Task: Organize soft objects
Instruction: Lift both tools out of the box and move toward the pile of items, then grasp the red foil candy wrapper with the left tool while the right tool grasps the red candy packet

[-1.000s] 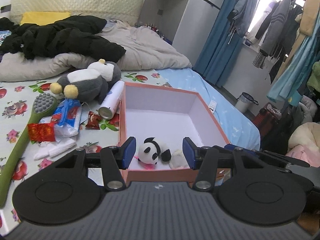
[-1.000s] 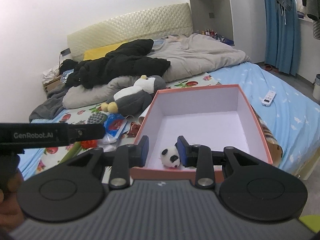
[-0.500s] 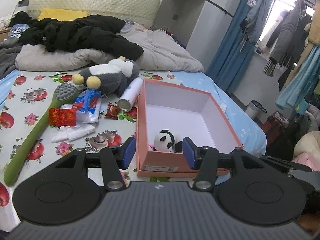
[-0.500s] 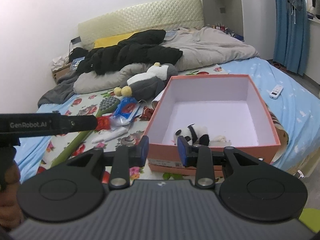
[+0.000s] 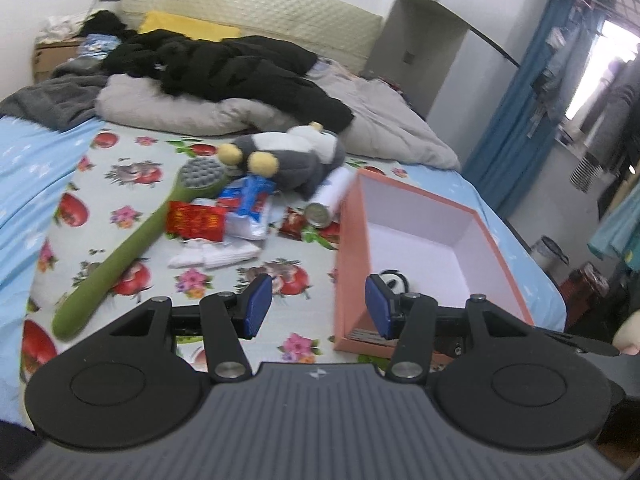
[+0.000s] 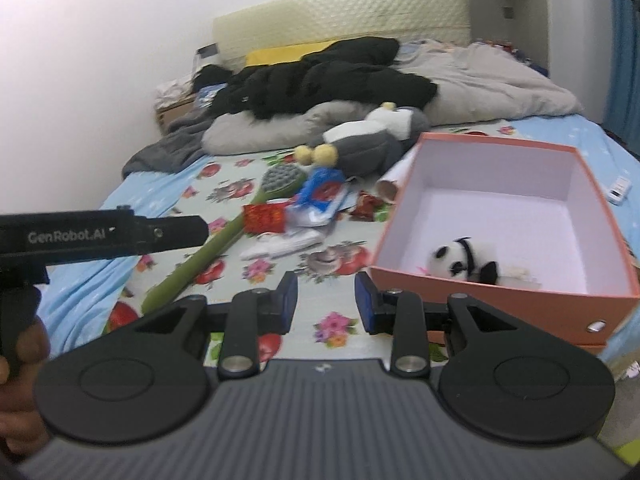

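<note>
Both cameras have pulled back and swung leftward since a second ago: the orange box [image 5: 400,224] that then filled the middle of each view now sits to the right, and more of the fruit-print sheet [image 5: 132,168] lies ahead. Each claw stands released and empty over that sheet, the left gripper [image 5: 318,304] with its blue pads set wide, the right gripper [image 6: 327,304] with a narrower gap, nothing between the pads of either. A small panda plush [image 6: 464,260] lies inside the box against its near wall, next to a pale fluffy item too blurred to name; from the left wrist view only the panda's black-and-white top peeks over the box's near rim. Outside the box, to its left, a grey-and-white plush toy [image 5: 296,156] with yellow feet lies on the sheet, touching a white cylinder [image 5: 328,200] that rests beside the box's far-left corner. In front of the plush are a blue-and-white packet [image 5: 250,204], a red packet [image 5: 196,222] and some white folded cloth [image 5: 216,254], clustered and overlapping. A long green brush [image 5: 124,256] with a grey studded head runs diagonally from that cluster toward the near-left. Behind, a black jacket [image 5: 240,68] is heaped on a grey quilt [image 5: 372,120]. In the right wrist view, the left gripper's black body and the hand [image 6: 20,396] holding it show at the left edge.
</note>
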`<state>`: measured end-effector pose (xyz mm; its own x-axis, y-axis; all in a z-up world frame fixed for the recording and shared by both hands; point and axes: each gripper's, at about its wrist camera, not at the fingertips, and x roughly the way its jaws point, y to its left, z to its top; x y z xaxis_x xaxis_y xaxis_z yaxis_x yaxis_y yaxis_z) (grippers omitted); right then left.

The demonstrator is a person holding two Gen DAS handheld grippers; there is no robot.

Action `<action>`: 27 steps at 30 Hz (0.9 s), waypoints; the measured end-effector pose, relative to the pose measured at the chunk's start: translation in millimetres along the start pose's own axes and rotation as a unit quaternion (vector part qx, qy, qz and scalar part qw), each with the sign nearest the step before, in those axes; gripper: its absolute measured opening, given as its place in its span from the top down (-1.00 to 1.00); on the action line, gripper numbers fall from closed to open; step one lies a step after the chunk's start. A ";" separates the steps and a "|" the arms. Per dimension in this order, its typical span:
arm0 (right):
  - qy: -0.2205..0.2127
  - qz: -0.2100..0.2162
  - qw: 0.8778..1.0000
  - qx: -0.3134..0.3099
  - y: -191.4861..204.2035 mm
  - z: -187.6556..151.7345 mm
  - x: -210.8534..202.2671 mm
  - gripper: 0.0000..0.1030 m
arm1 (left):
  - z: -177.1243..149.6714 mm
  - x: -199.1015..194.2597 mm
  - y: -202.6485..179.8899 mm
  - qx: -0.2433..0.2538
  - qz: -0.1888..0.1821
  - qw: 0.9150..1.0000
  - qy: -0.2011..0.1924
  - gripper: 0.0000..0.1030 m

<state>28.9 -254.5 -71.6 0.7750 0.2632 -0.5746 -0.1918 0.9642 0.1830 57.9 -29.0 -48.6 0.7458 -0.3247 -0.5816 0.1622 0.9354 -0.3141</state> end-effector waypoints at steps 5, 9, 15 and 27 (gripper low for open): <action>0.011 0.019 1.000 -0.011 16.8 -3.5 16.2 0.32 | -6.1 4.6 22.8 -0.022 0.018 1.000 -0.001 -0.12; 0.023 0.026 0.999 -0.020 25.1 -3.7 32.0 0.32 | -6.2 16.7 39.4 -0.040 0.024 0.999 0.004 -0.12; 0.038 0.028 0.998 -0.034 31.4 1.0 60.3 0.32 | -0.1 49.2 68.7 -0.067 0.037 0.997 0.013 -0.12; 0.036 -0.020 0.999 -0.004 17.2 43.5 147.0 0.33 | 20.9 144.5 118.8 -0.087 0.040 0.995 0.035 -0.12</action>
<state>165.7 -200.6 -118.2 0.7370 0.2249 -0.6374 -0.1660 0.9744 0.1519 198.4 38.1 -154.2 0.7039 -0.2643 -0.6593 -0.0152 0.9224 -0.3859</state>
